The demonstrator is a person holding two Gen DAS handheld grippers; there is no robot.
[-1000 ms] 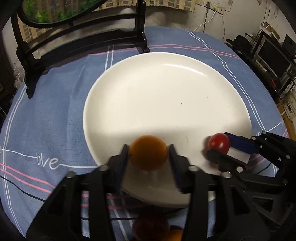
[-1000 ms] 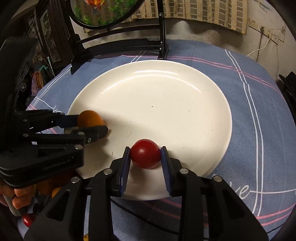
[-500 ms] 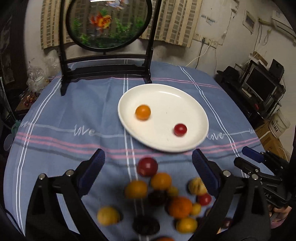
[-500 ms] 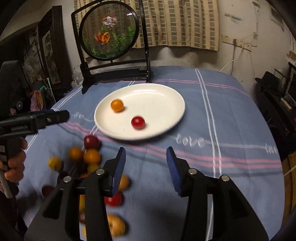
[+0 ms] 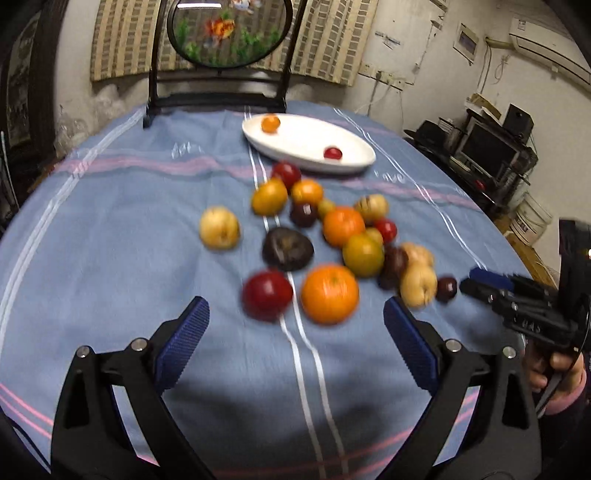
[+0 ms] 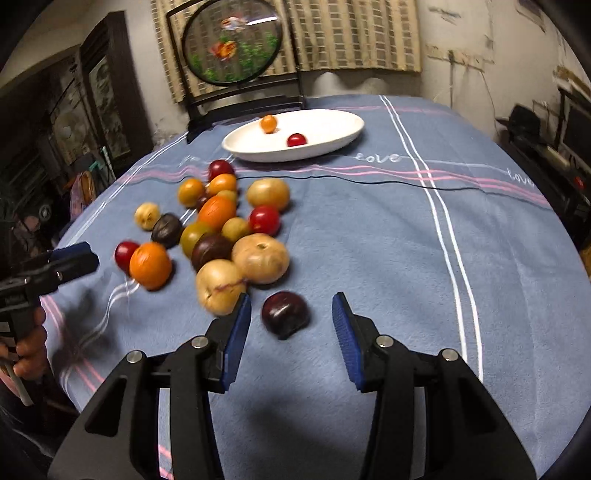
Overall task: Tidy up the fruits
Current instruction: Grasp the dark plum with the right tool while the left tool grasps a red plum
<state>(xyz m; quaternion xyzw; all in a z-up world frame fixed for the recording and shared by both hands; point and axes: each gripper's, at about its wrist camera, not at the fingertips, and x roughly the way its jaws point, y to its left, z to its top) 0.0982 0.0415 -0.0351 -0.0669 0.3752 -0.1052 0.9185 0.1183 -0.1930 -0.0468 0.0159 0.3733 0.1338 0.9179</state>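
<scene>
A white plate (image 5: 306, 137) (image 6: 325, 123) at the far side holds a small orange fruit (image 5: 270, 123) (image 6: 268, 123) and a red tomato (image 5: 332, 153) (image 6: 296, 140). Nearer lies a loose pile of several fruits. My left gripper (image 5: 295, 321) (image 6: 74, 258) is open wide and empty, just short of a red fruit (image 5: 266, 299) and a big orange (image 5: 329, 293). My right gripper (image 6: 291, 314) (image 5: 480, 282) is open. A dark plum (image 6: 285, 313) lies on the cloth between its fingertips, with a gap on both sides.
A blue striped cloth (image 6: 406, 240) covers the round table. A round goldfish screen on a black stand (image 5: 227, 33) (image 6: 231, 44) rises at the back. A thin black cable (image 6: 369, 180) crosses the cloth before the plate. The person's hands (image 5: 554, 369) (image 6: 29, 350) show at the sides.
Both grippers let go of the orange fruit and the red tomato on the plate, opened, and drew back to the near side of the table behind the fruit pile.
</scene>
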